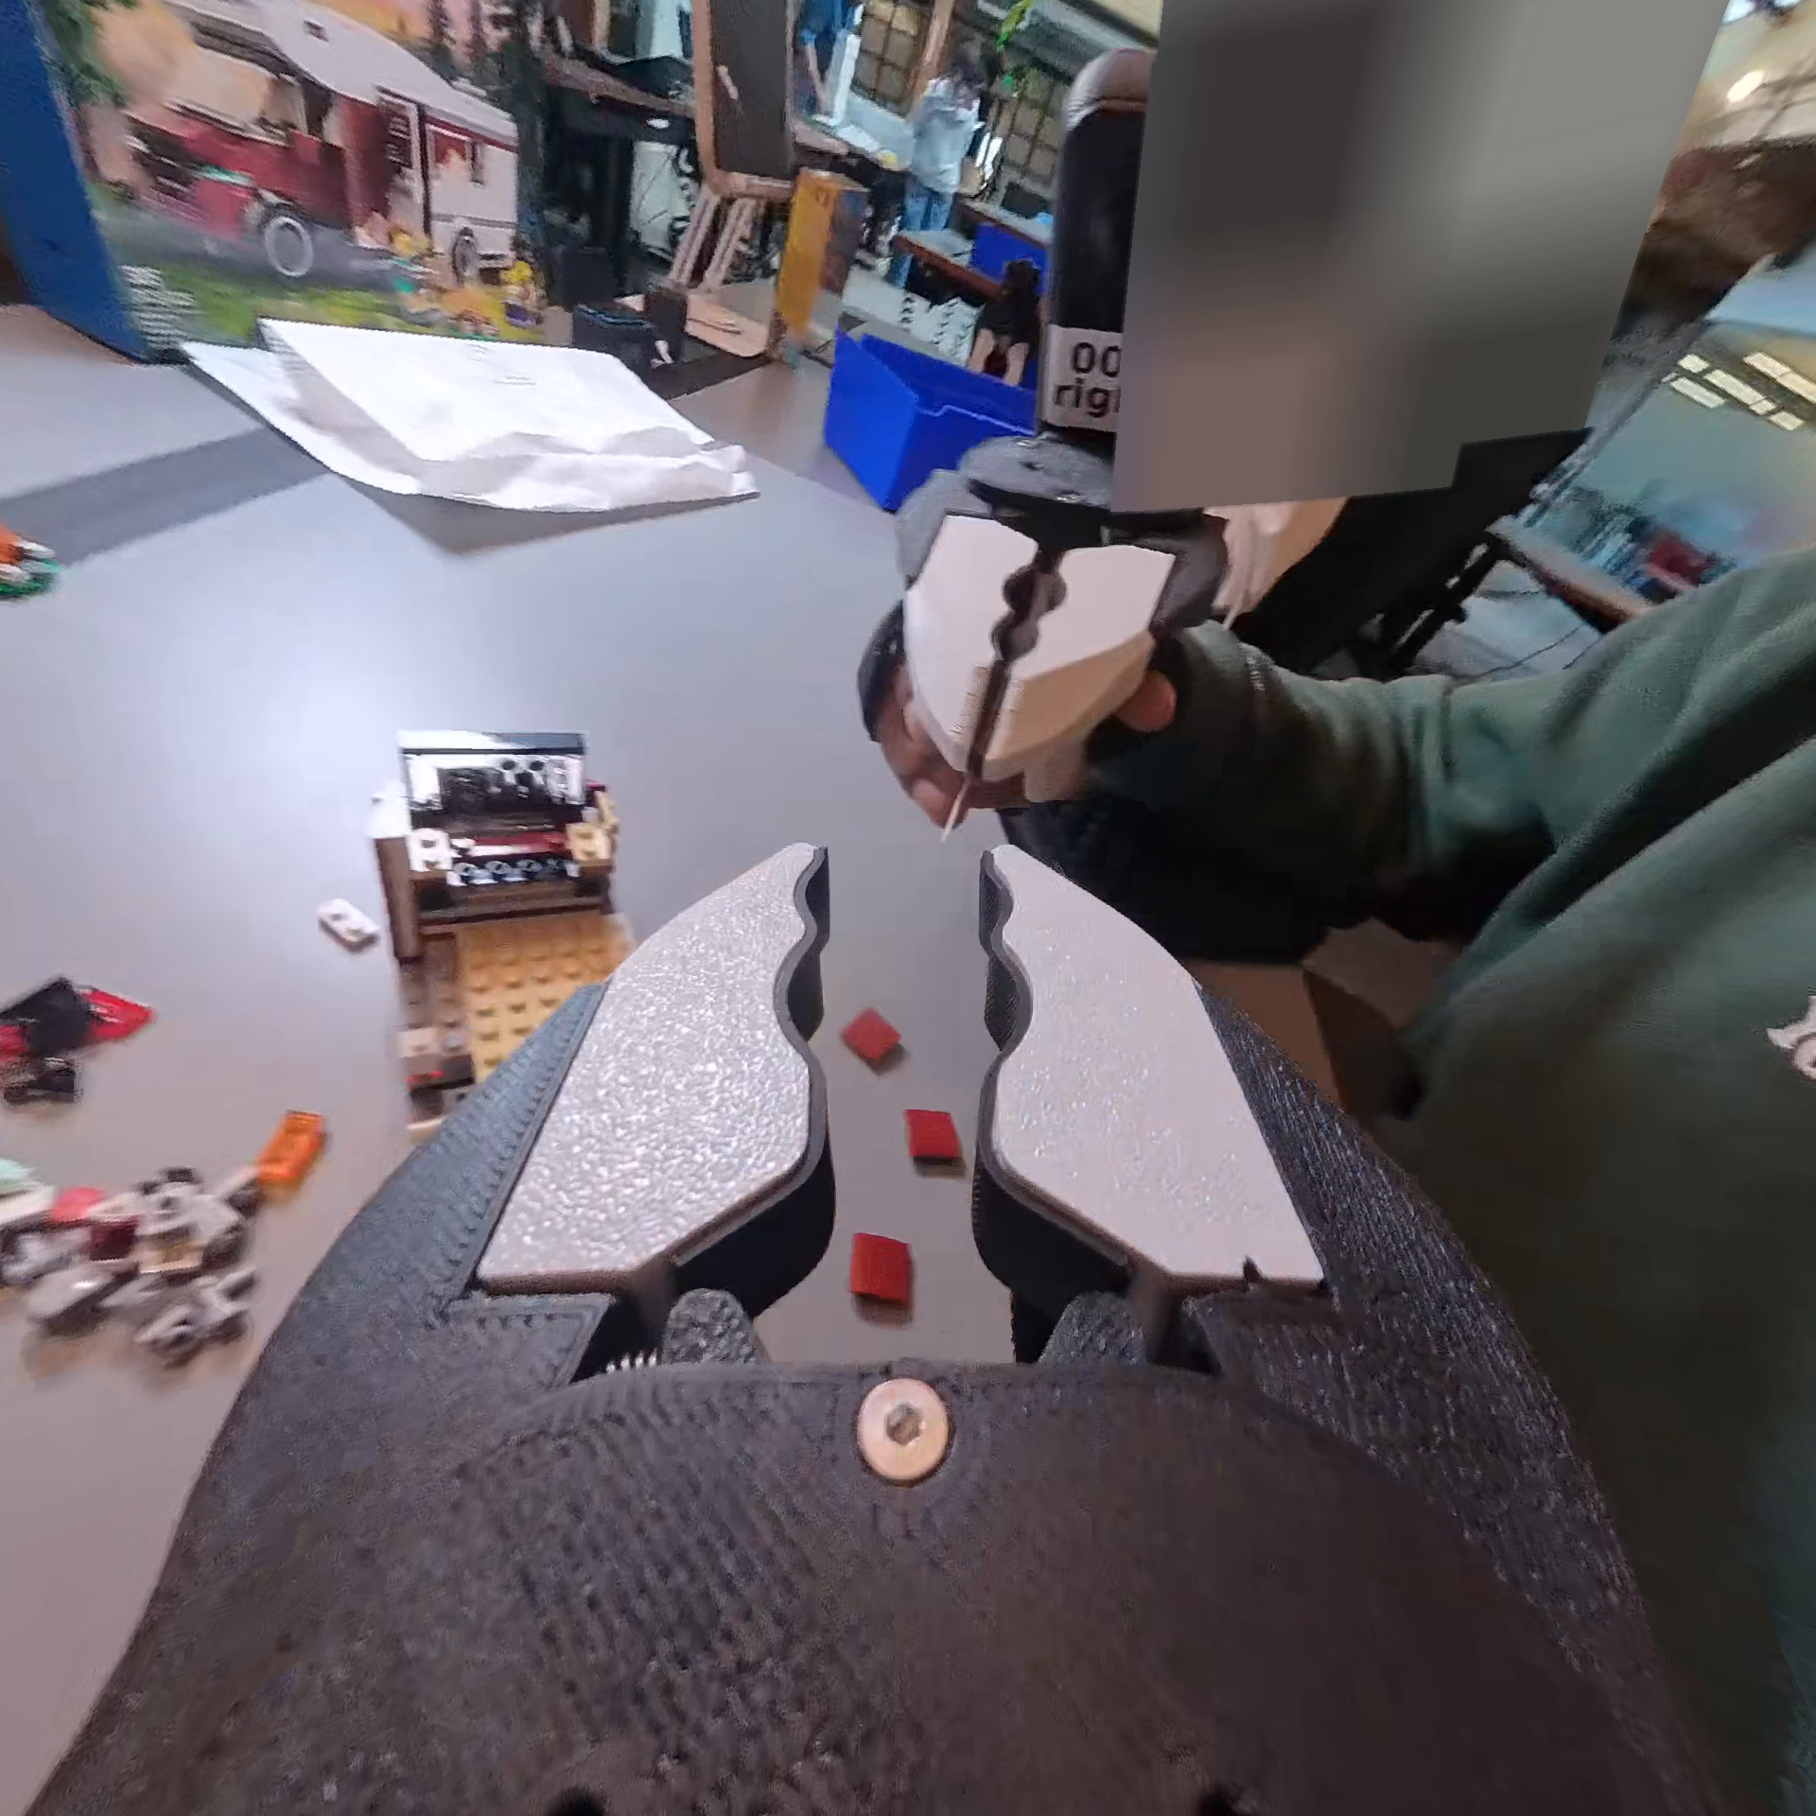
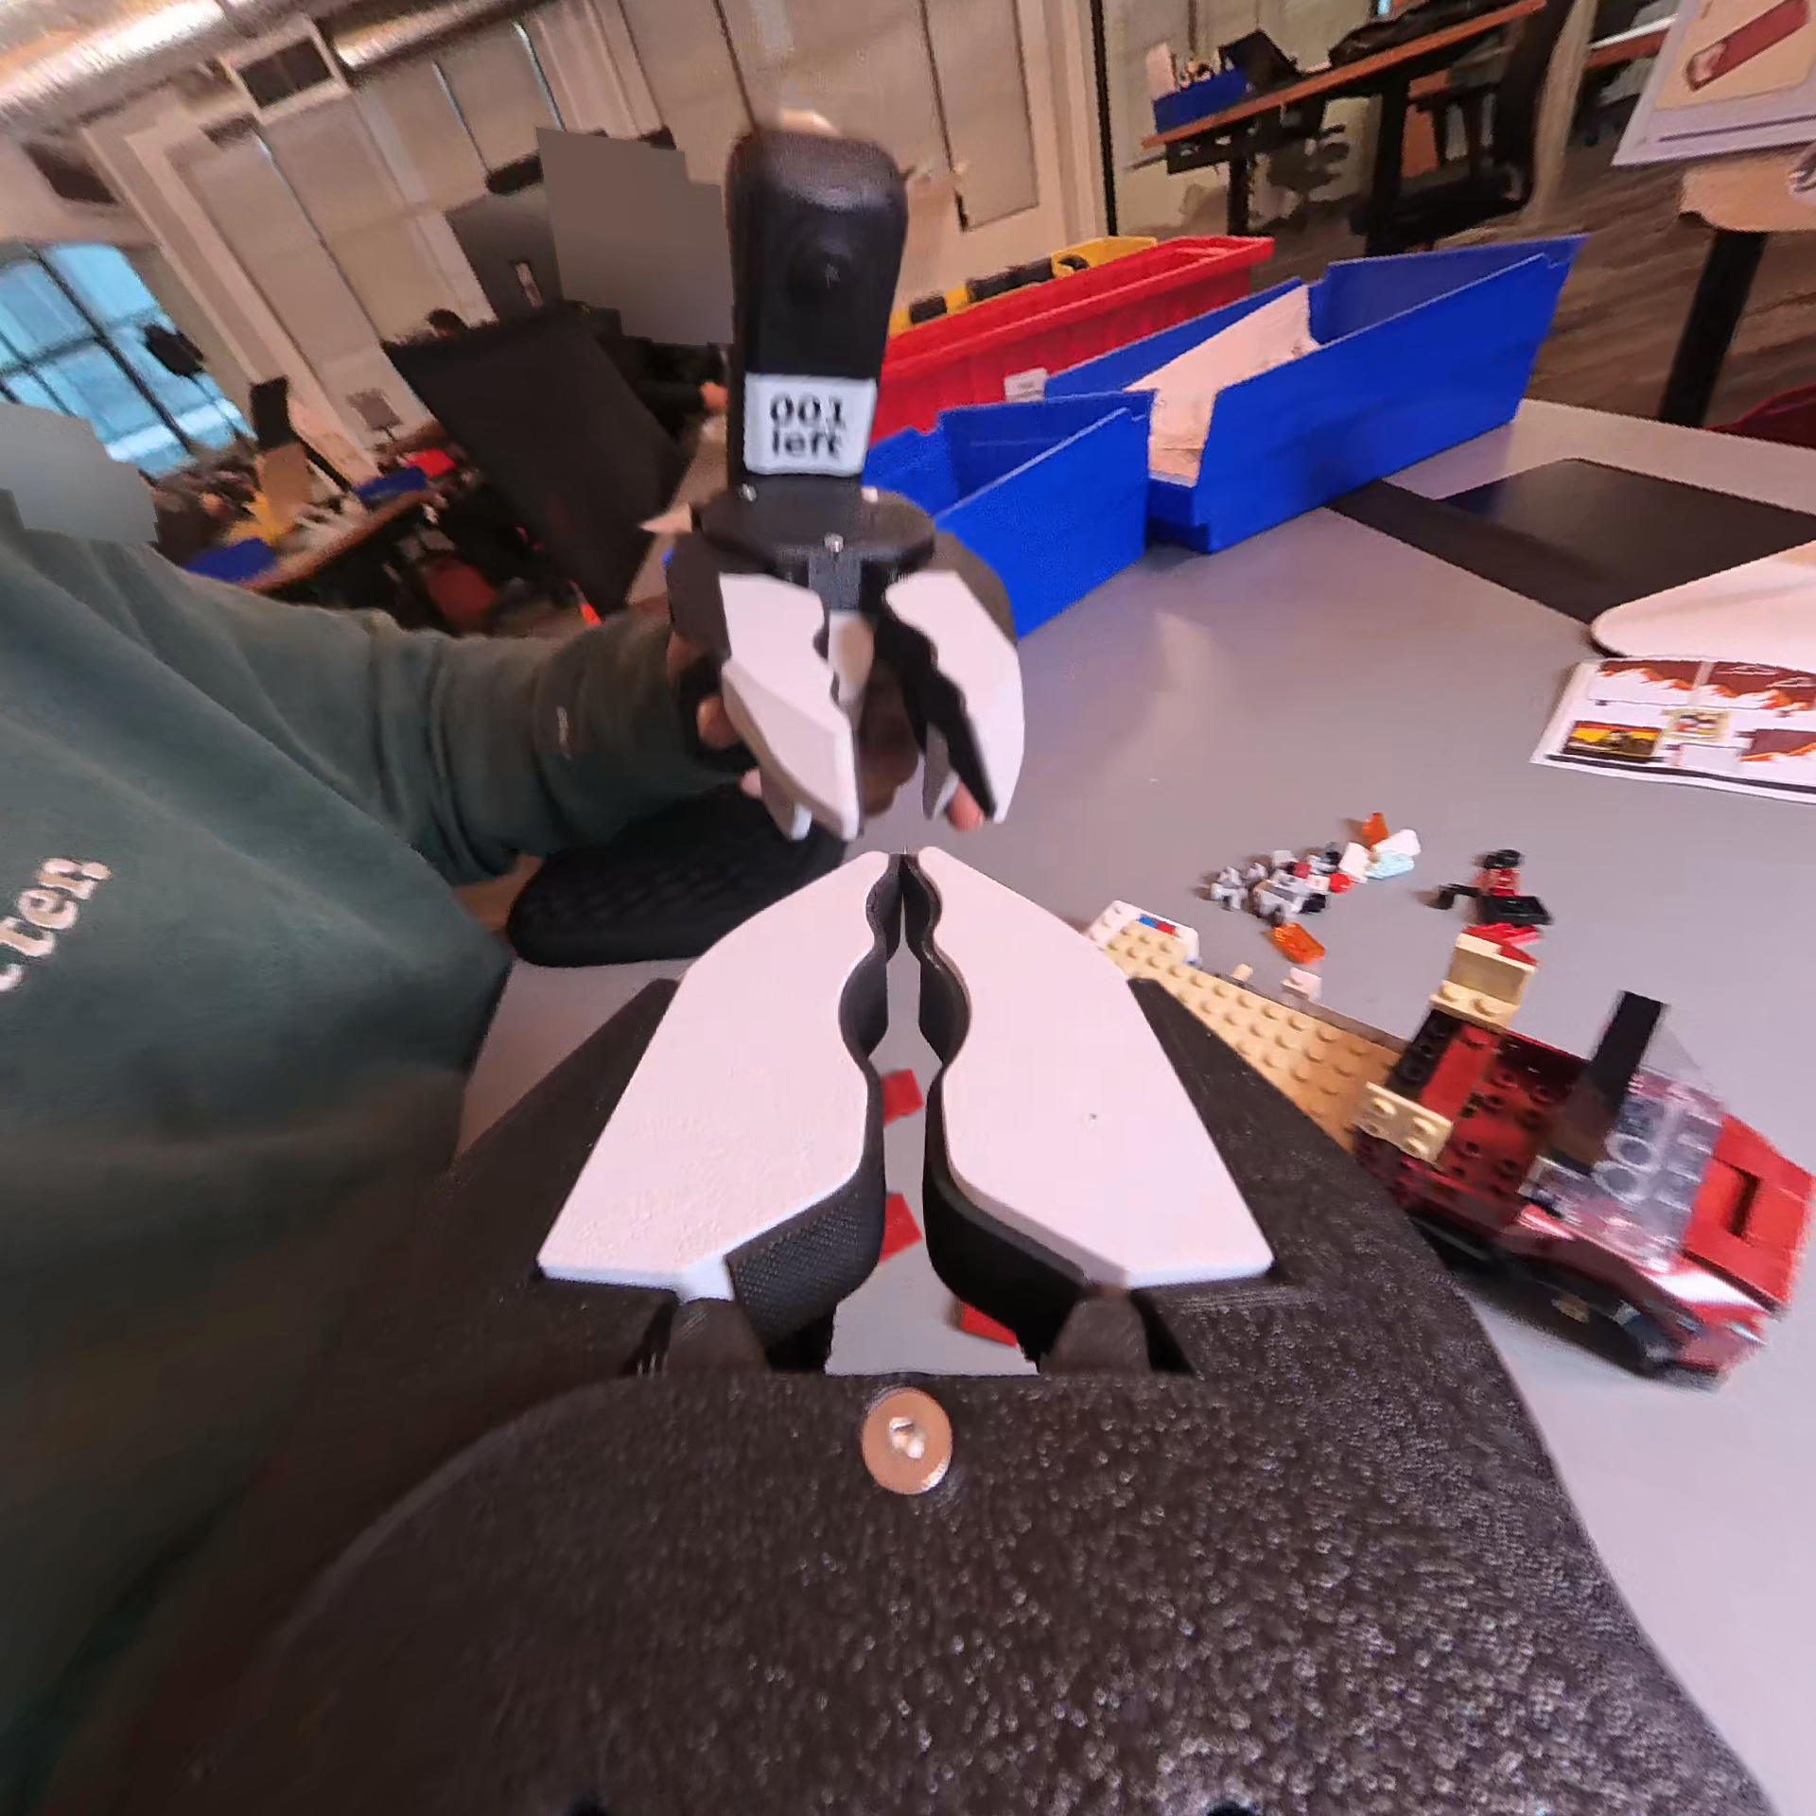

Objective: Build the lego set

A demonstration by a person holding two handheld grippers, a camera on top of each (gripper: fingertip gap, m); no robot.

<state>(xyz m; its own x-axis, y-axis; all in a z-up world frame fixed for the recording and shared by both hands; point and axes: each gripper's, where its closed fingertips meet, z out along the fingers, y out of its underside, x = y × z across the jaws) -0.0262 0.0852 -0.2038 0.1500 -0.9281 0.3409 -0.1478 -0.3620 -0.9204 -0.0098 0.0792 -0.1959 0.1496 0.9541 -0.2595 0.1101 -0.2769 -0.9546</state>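
Red tiles: three small red sloped plastic tiles (image 1: 879, 1263) lie loose on the grey table (image 1: 246, 688), nearest, in a row below the left tongs.
Left gripper (image 1: 904, 865): black, white-faced tongs, jaws parted and empty above the tiles.
Right gripper (image 2: 902, 860): jaws pressed together; a thin pale sliver (image 1: 945, 830) pokes from the tips, too small to identify.
Step, as a judgement: picking a tile. Lower squarely over one, pinch its flat sides, and avoid nudging its neighbours.
Loose pieces: a grey, white and red brick pile (image 1: 147, 1248) lies to the left.
Model: the partly built dark red and tan lego camper (image 1: 501, 884) sits beyond the tiles, left.
Far: white paper bag (image 1: 472, 423).
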